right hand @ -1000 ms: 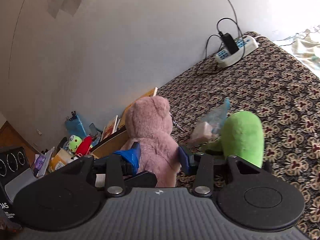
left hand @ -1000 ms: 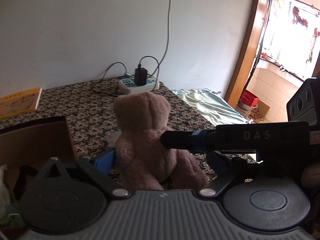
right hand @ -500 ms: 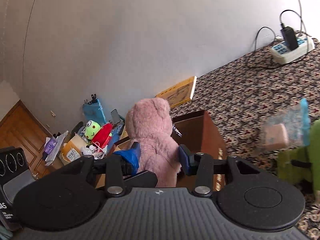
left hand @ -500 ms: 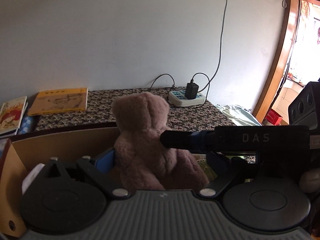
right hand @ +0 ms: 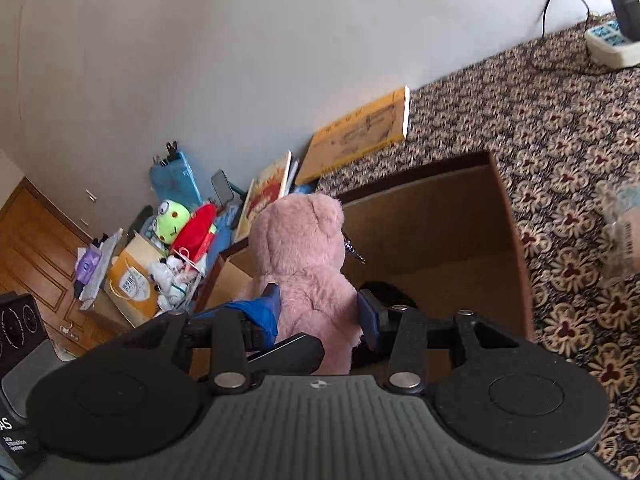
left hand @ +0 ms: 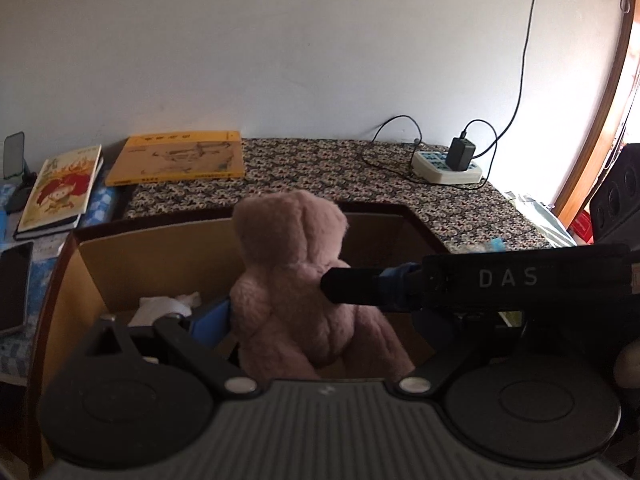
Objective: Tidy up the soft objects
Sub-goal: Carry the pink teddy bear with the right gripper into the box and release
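Observation:
A pink teddy bear (left hand: pixel 292 280) hangs upright, back towards me, over an open cardboard box (left hand: pixel 160 236). In the left wrist view my left gripper (left hand: pixel 320 320) is shut on its lower body; the blue left pad (left hand: pixel 210 320) touches its side, and the right finger is mostly hidden. The right gripper's black finger (left hand: pixel 360 288) crosses in from the right and presses the bear's flank. In the right wrist view my right gripper (right hand: pixel 320 308) is shut on the bear (right hand: pixel 304 248) at the waist, above the box (right hand: pixel 440 216). Something white and soft (left hand: pixel 168 304) lies in the box.
A yellow book (left hand: pixel 176 158) and a picture book (left hand: pixel 60 188) lie behind the box by the wall. A power strip (left hand: pixel 446 168) with cables sits at the back right. A green frog plush (right hand: pixel 172 220) and red plush (right hand: pixel 194 232) crowd a pile left of the box. A plastic-wrapped packet (right hand: pixel 624 236) lies on the patterned cover.
Both grippers have carried the bear leftward, from above the patterned cover to above the open box. The green plush has left the right wrist view. The grip on the bear looks unchanged.

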### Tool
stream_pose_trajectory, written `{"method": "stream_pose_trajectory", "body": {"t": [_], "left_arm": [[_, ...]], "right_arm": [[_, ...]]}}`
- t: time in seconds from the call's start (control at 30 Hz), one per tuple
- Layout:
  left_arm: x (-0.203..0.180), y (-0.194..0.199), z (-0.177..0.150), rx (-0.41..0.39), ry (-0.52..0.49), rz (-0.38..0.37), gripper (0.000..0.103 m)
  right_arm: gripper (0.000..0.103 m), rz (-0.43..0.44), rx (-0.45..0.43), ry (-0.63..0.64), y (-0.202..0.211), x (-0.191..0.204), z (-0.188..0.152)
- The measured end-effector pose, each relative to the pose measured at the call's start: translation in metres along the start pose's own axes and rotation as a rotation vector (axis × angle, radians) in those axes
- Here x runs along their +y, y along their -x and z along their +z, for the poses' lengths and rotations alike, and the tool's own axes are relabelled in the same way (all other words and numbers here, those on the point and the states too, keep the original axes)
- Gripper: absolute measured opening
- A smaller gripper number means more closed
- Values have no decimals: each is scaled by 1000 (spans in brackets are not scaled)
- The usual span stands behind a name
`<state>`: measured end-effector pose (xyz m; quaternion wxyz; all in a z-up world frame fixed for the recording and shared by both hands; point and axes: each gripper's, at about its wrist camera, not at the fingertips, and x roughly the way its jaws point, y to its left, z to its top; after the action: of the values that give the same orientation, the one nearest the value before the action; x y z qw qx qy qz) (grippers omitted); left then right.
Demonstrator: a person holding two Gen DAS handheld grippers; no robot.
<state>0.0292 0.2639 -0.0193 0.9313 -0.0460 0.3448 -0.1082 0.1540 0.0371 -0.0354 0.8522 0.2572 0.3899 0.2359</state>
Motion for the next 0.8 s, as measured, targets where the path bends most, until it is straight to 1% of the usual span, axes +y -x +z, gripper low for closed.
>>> {"method": "stream_pose_trajectory", "body": {"t": [0.13,0.2,0.27,0.3,0.37,0.43,0.5,0.63,0.8], "left_arm": [[16,-13,-7,49,22,29,94],[21,-17,-11,70,28,25,93],[21,-19,-14,75,29,20,92],[21,-20,-15,73,30,28,93],[24,-23,-15,86,42,29,94],[28,-27,-16,103,61,31,94],[25,-28,-16,104,50,37,94],[18,-28,-18,95,8,58,94],[22,-30,-18,102,28,56,94]], "right_arm": [[27,-25,55,12,-22,5,-4],[27,-36,82,22,-31,7,-7],[27,-18,110,26,-39,9,-9],[28,-27,117,39,-42,12,-9],[27,-50,115,67,-43,13,-9],[27,-39,122,38,-42,8,-8],[27,-24,126,4,-43,2,-8],[27,-31,110,-22,-42,0,-9],[27,-13,78,-26,-39,-1,-12]]}}
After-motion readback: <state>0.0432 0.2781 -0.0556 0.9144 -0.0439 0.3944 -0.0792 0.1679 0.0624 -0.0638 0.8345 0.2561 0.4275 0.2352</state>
